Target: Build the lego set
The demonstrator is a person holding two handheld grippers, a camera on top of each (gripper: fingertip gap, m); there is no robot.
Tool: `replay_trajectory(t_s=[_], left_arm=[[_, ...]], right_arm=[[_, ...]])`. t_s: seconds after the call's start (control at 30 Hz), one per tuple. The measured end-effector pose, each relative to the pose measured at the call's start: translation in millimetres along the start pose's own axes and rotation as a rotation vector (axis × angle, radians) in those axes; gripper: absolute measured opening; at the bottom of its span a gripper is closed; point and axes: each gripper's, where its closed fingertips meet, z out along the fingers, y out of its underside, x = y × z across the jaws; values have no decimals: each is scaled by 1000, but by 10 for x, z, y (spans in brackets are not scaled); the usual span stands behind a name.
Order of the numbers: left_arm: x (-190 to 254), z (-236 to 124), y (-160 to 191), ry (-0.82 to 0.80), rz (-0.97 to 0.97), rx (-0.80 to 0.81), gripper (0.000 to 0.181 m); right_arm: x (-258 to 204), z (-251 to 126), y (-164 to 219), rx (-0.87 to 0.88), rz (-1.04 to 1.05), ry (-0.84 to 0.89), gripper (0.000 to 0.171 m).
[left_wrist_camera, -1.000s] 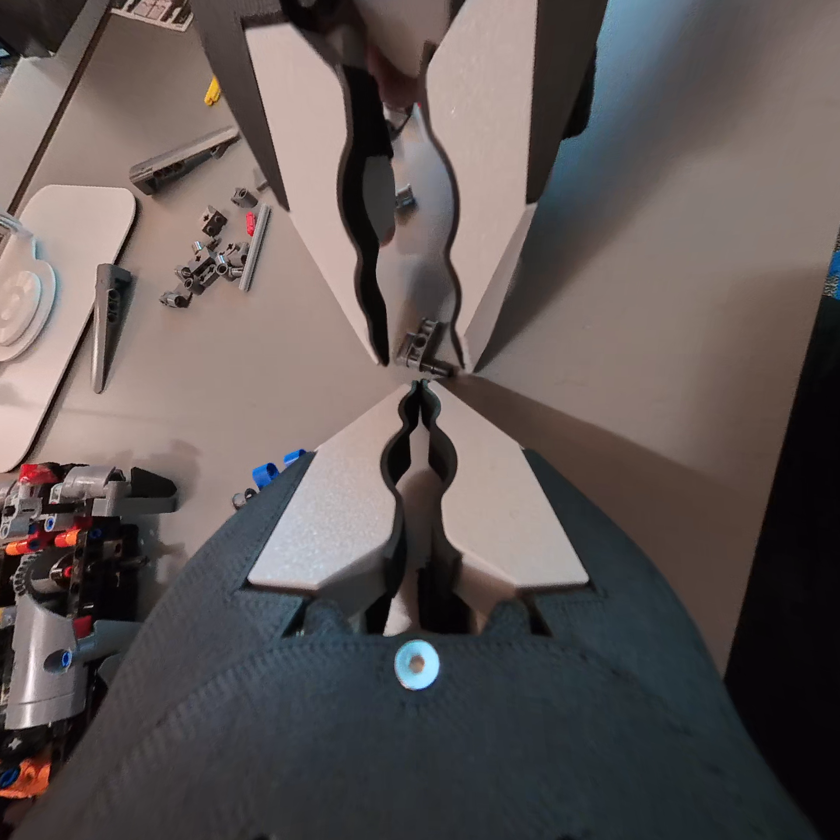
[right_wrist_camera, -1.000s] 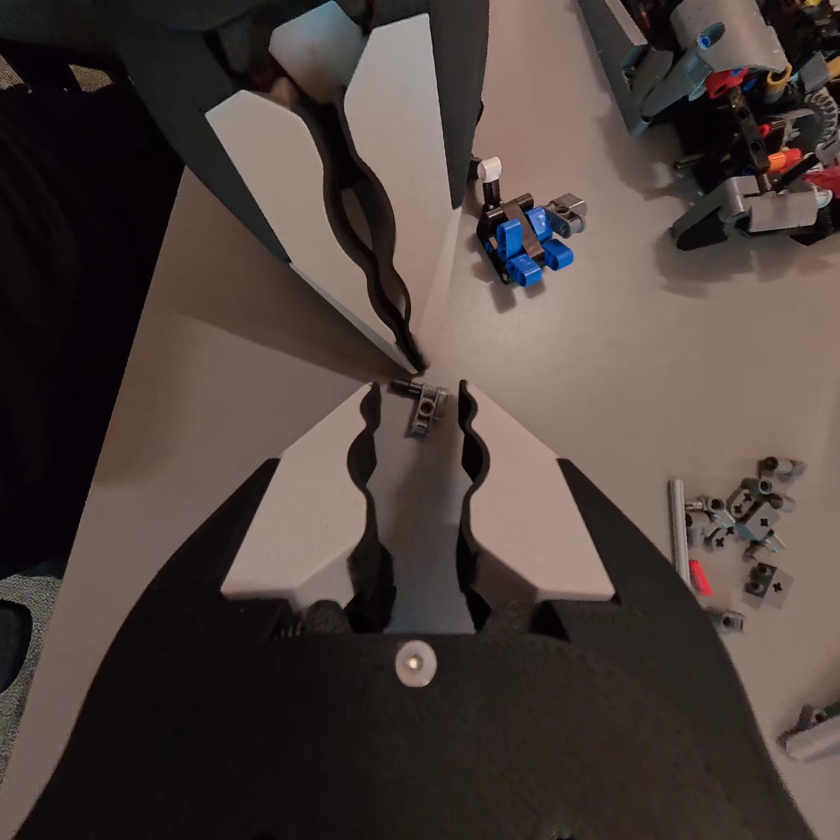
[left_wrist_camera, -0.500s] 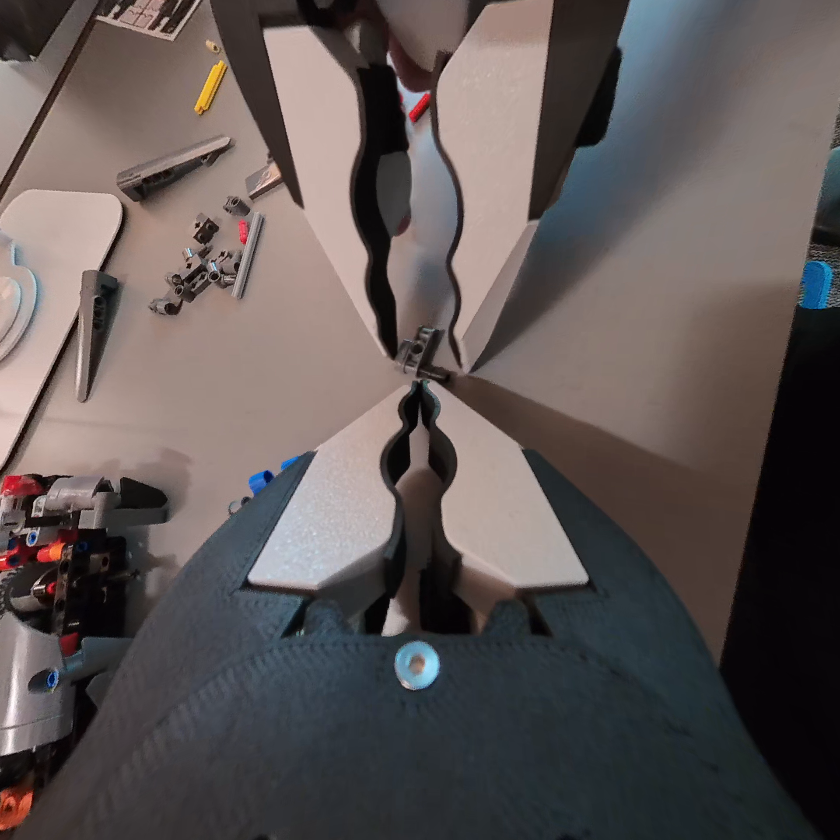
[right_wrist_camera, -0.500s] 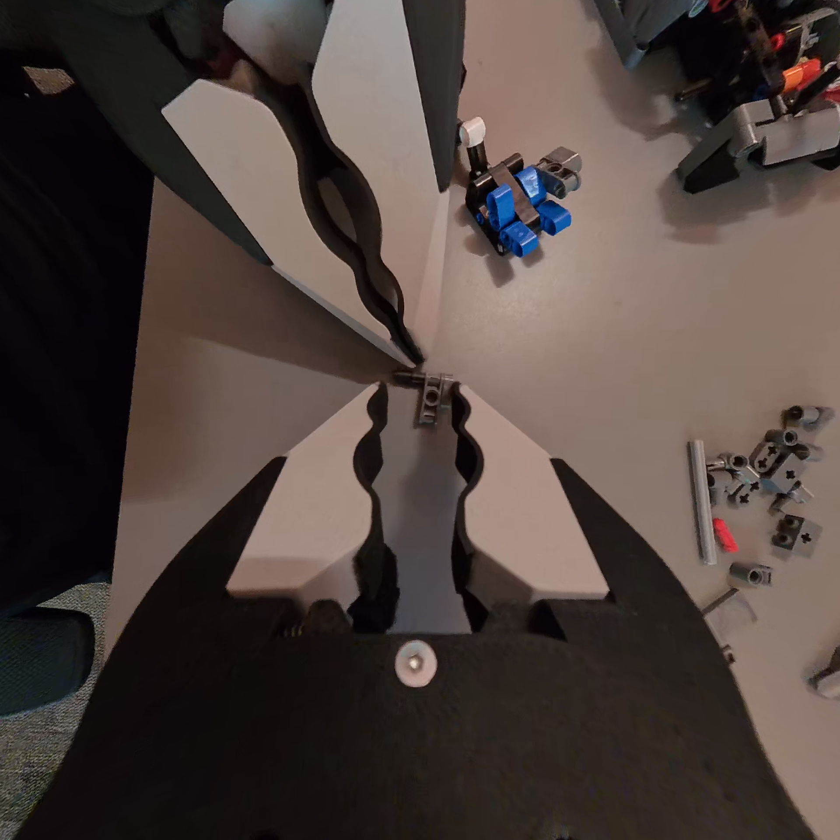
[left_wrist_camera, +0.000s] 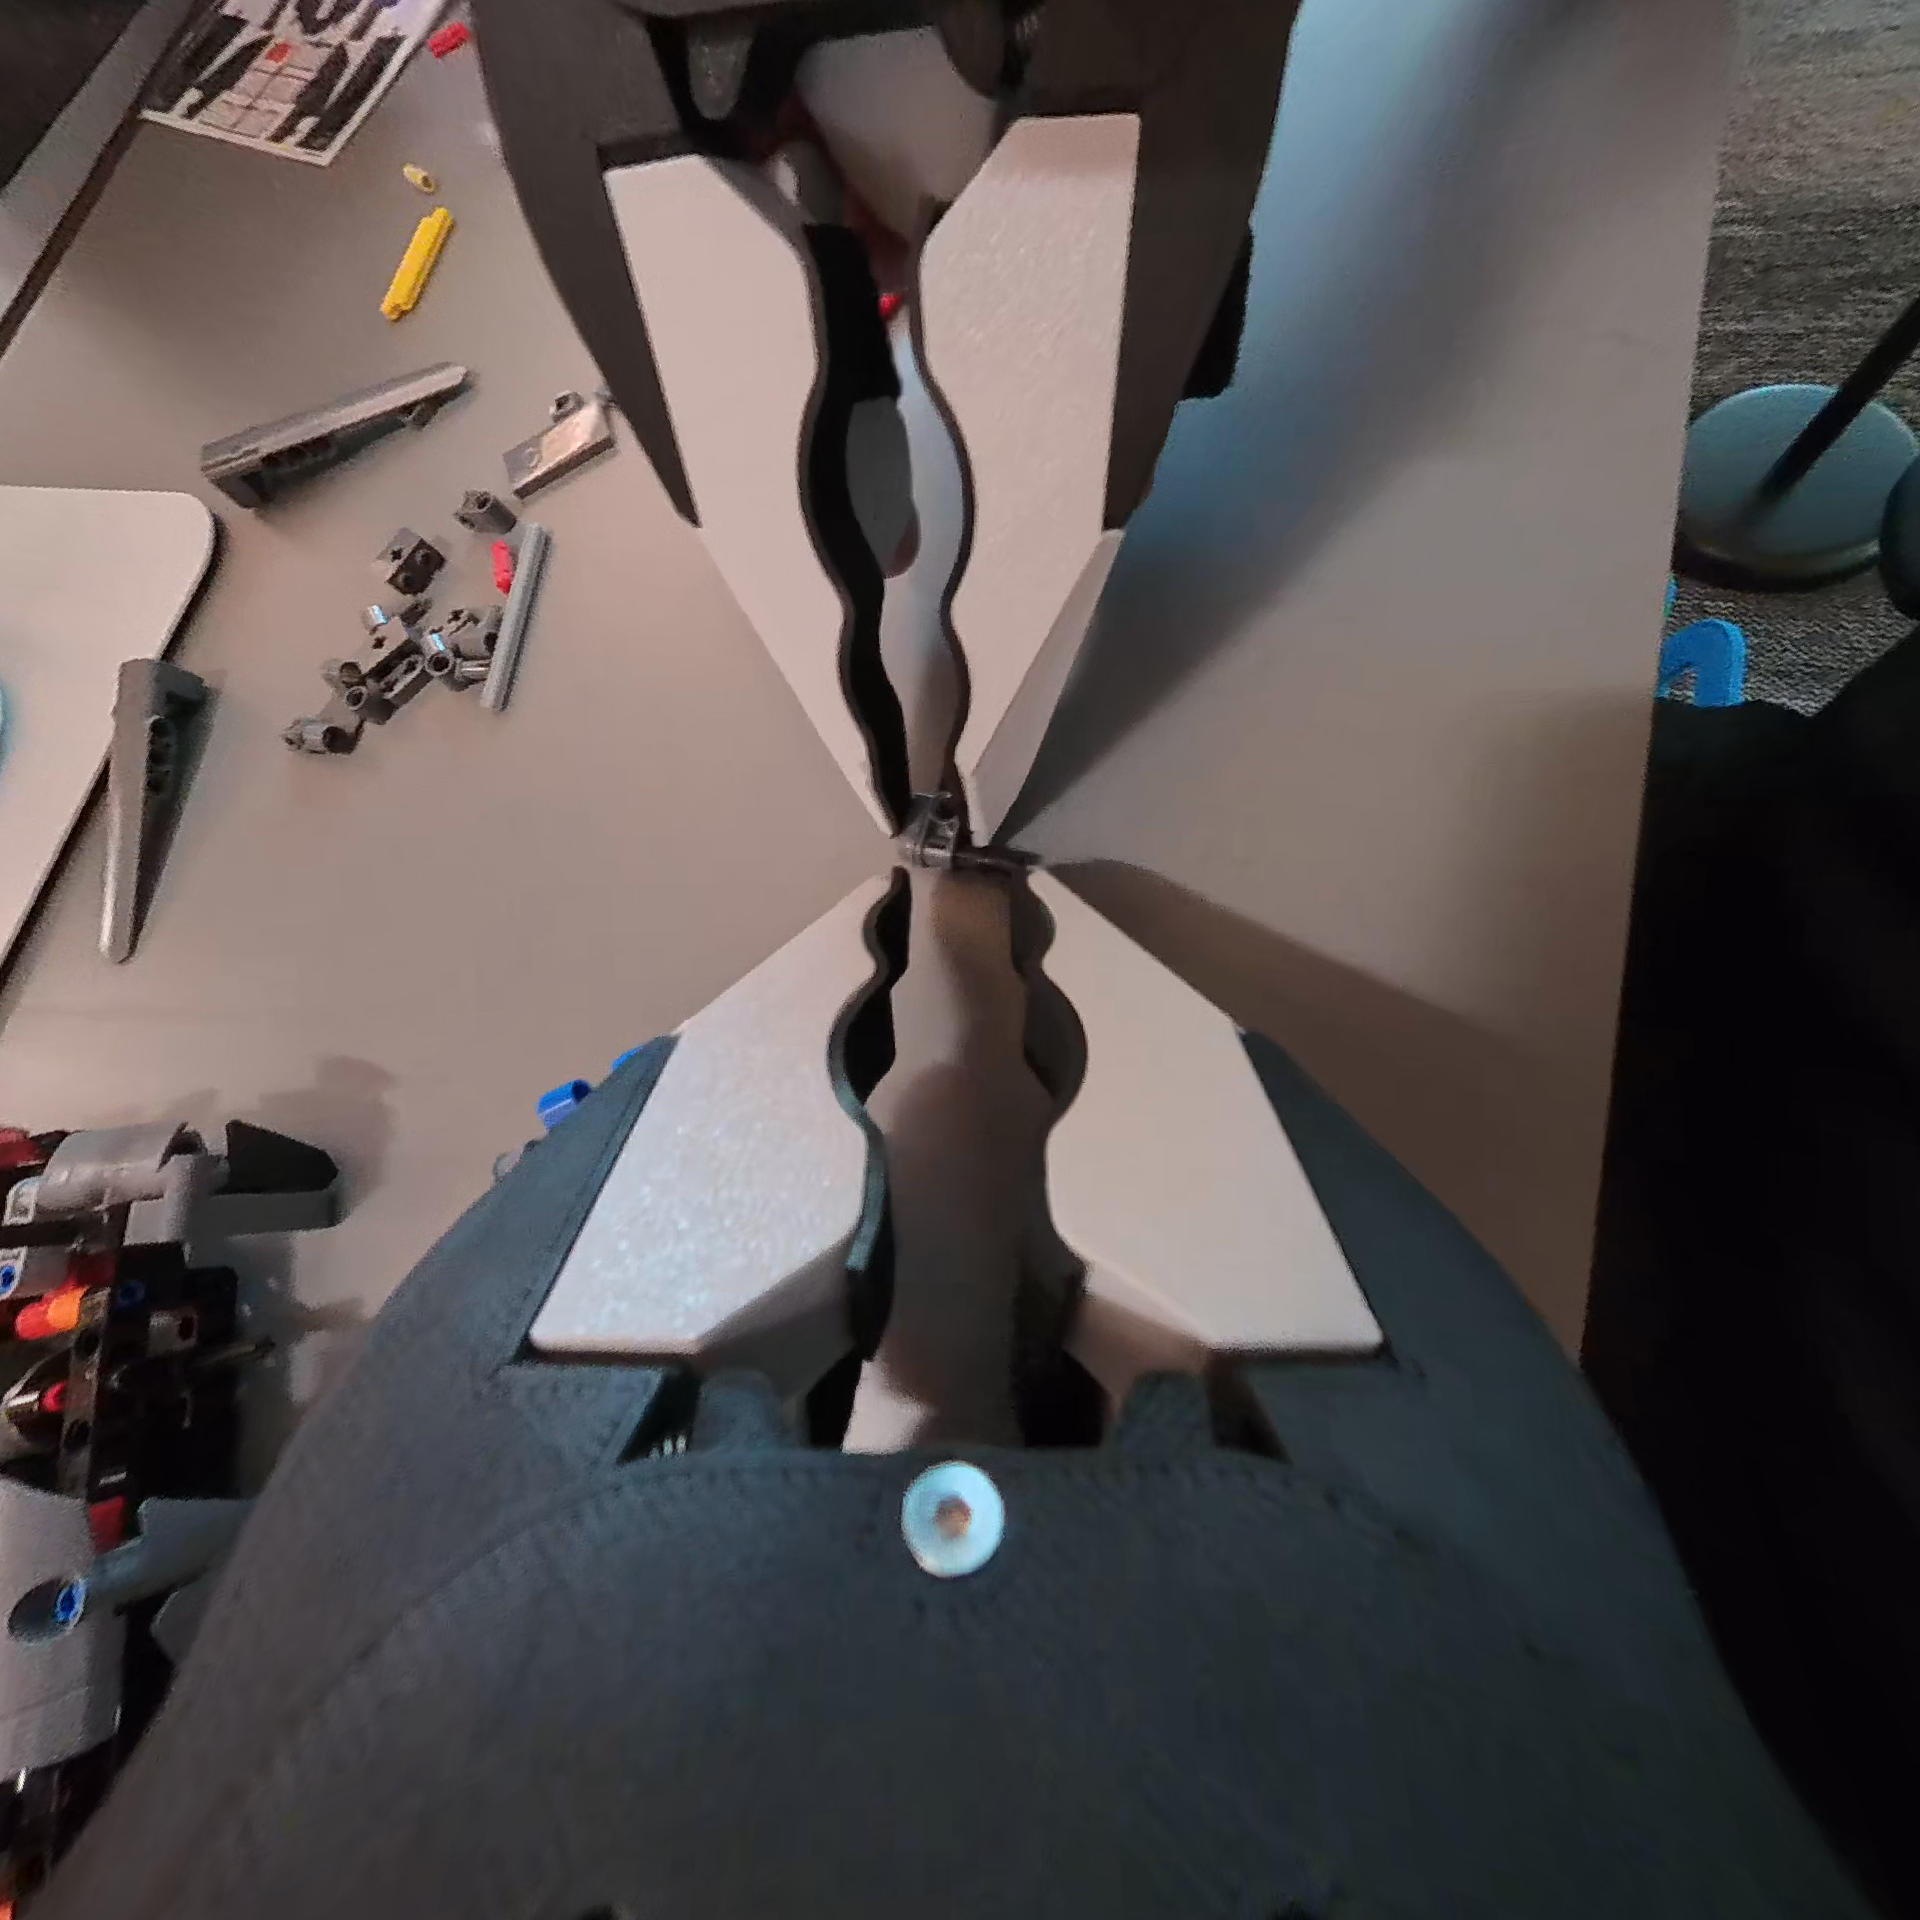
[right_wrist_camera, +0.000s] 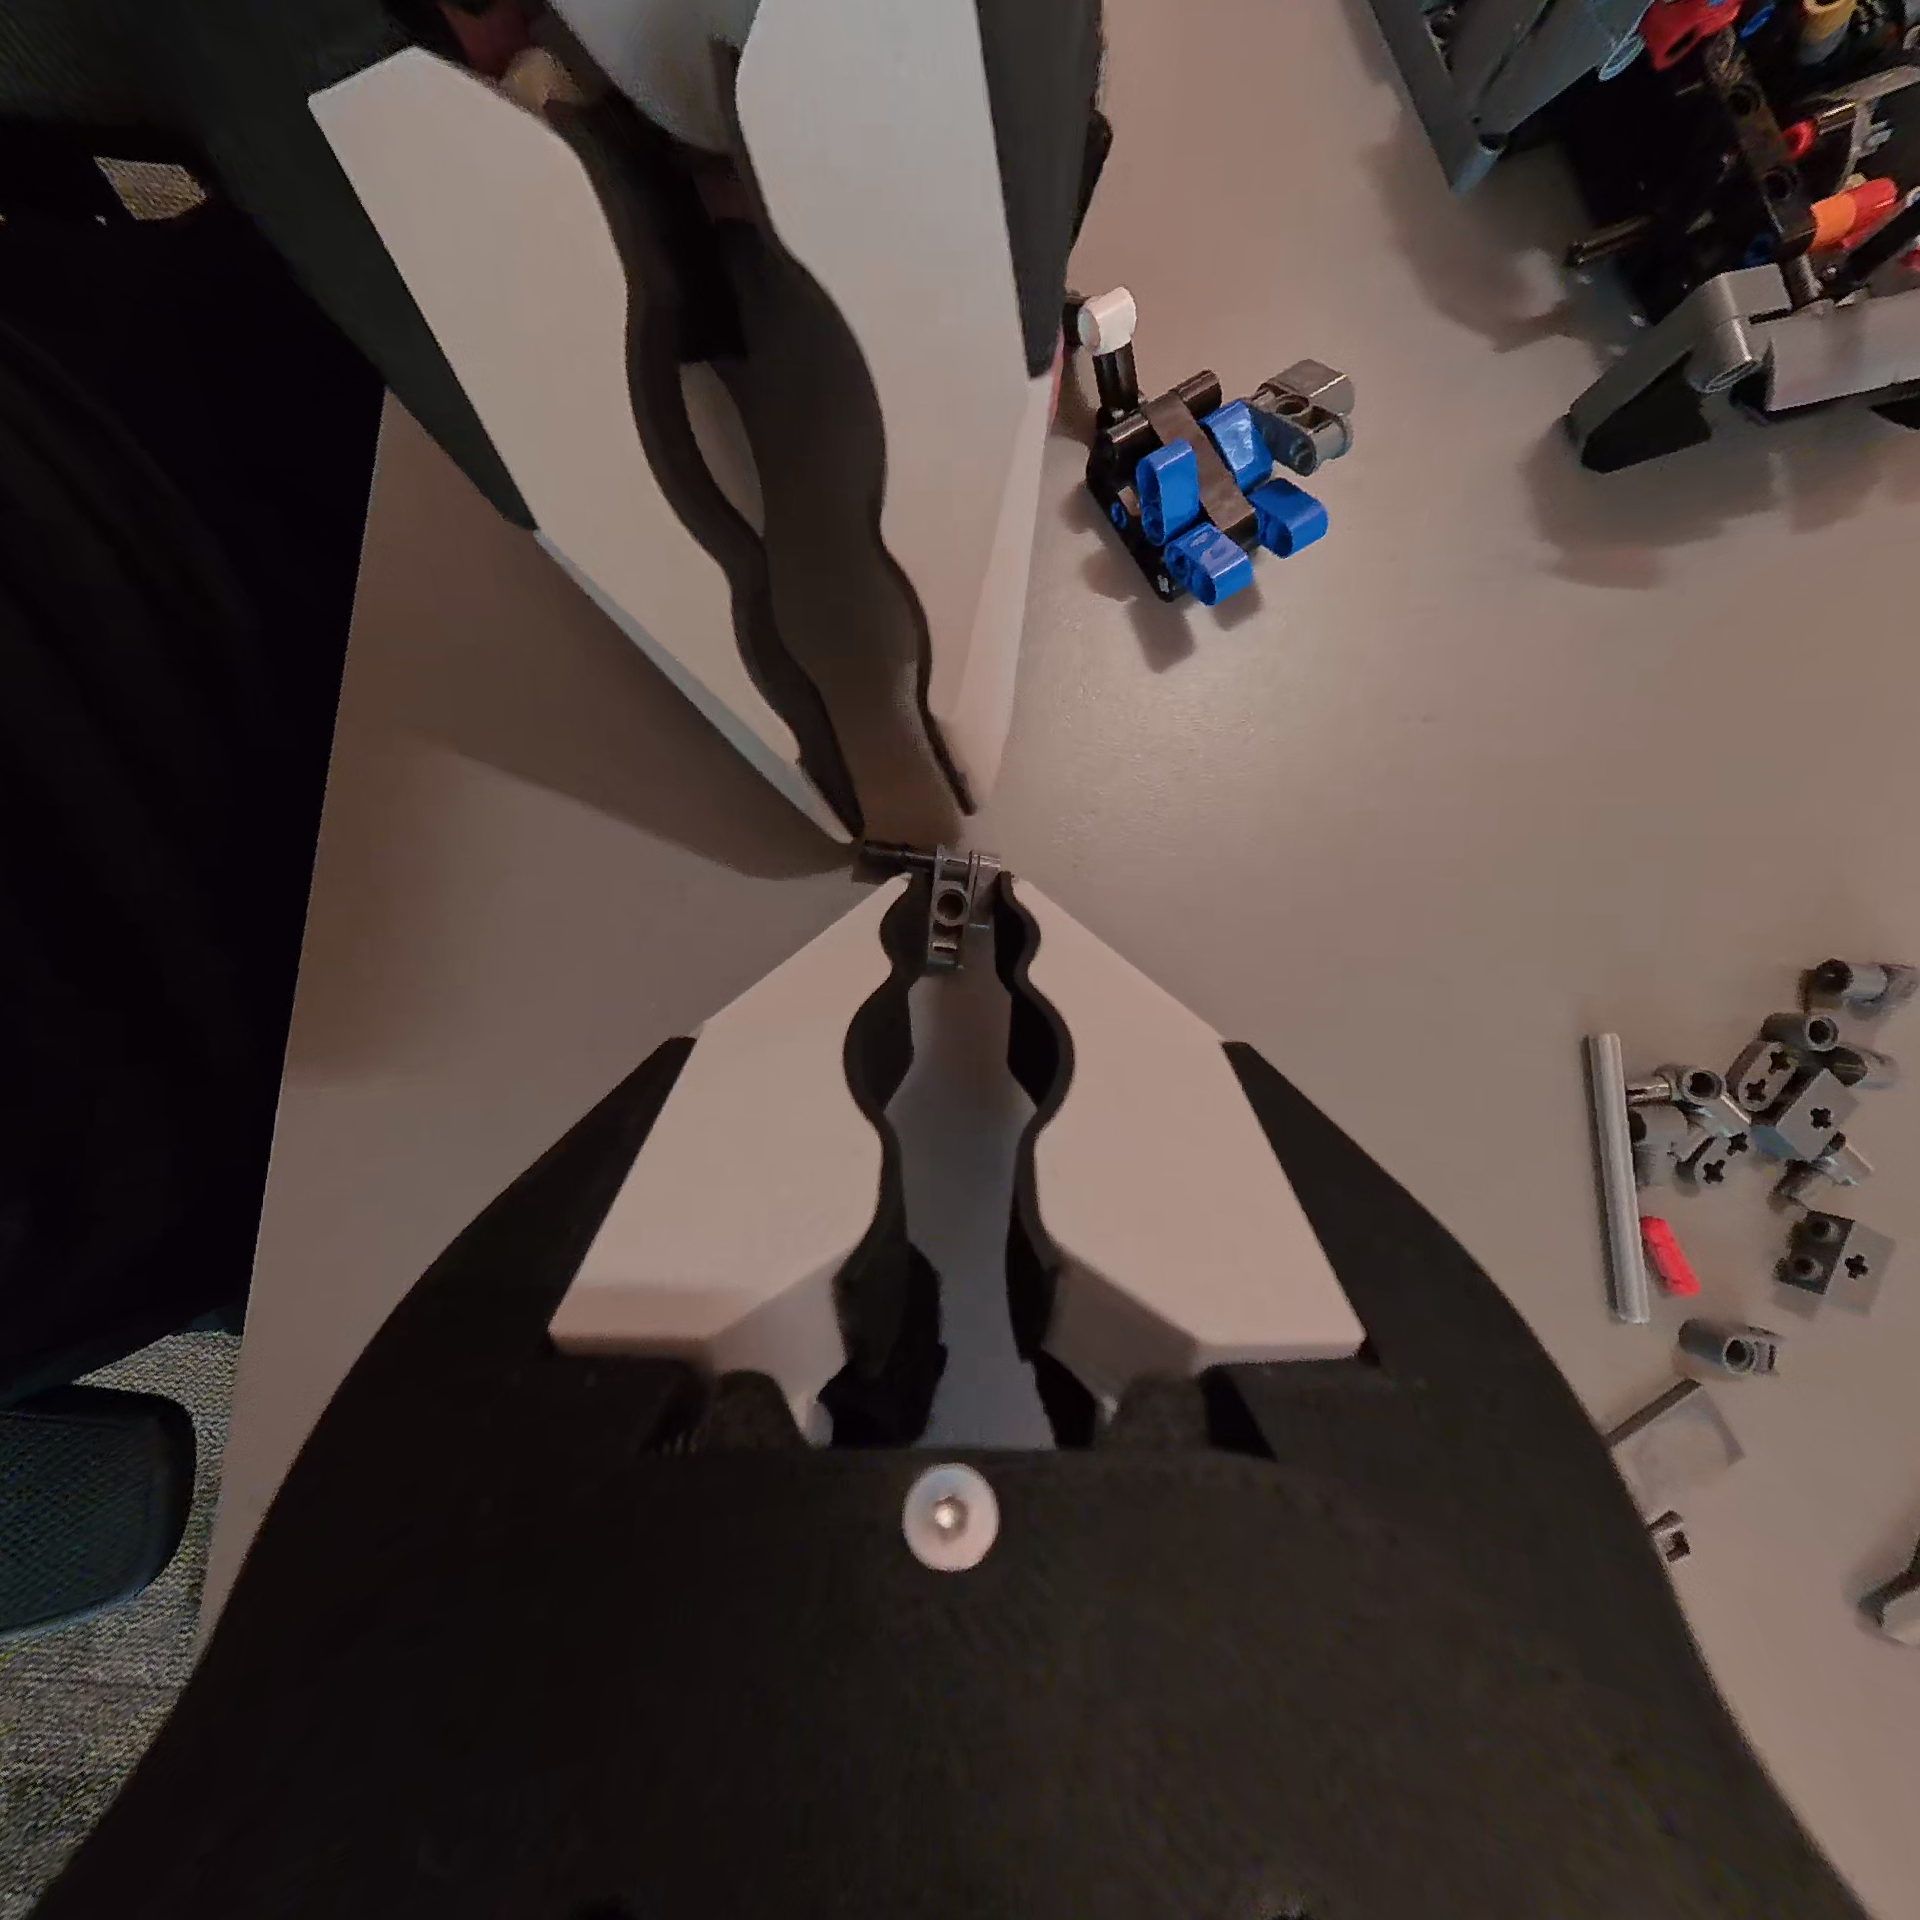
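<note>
A small dark grey connector with a black pin sticking out sideways hangs above the grey table. My right gripper is shut on the connector. In the left wrist view the right gripper comes down from the top, with the connector at its tips. My left gripper is open and empty, tip to tip with the right one, just clear of the pin. The left gripper also shows in the right wrist view, its tips slightly apart.
A blue and black sub-assembly lies behind the grippers. The large model stands at the far side. A pile of small grey parts with a grey axle lies nearby. The table edge is close. The grippers are tip to tip, or close to it.
My right gripper has closed on the grey connector. My left gripper, shut at the pin before, has opened and let go.
</note>
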Motion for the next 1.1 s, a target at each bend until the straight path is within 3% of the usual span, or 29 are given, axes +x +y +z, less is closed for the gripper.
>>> replay_trajectory(t_s=[0.03, 0.43, 1.1], left_arm=[[23, 12, 2, 9, 11, -3, 17], [70, 52, 34, 18, 44, -41, 5], [50, 68, 39, -11, 42, -53, 1]], right_arm=[[0, 0, 0, 2, 1, -2, 9], [-6, 3, 2, 5, -20, -4, 9], [-4, 4, 5, 4, -60, 4, 9]])
